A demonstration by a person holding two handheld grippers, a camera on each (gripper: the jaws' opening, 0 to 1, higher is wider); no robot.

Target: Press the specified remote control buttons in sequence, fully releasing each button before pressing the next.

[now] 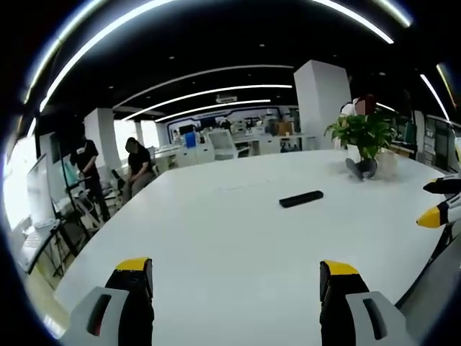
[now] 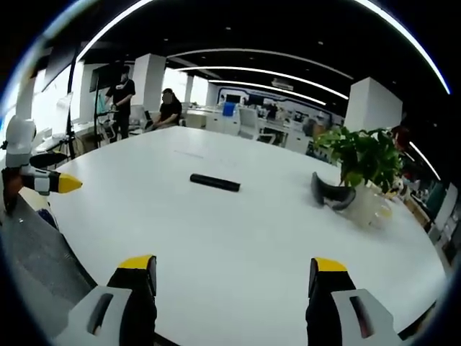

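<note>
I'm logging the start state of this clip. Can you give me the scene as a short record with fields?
surface: white table
target: black remote control, lying flat, untouched
left hand-held gripper: open, holding nothing, above the table's near edge
right hand-held gripper: open, holding nothing
other items: potted plant and a dark object beside it
background: two people beyond the table

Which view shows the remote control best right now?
The left gripper view: the remote control lies nearer the middle, unobstructed on the white table. The right gripper view shows it too, a thin dark bar; buttons are unreadable in both.
</note>
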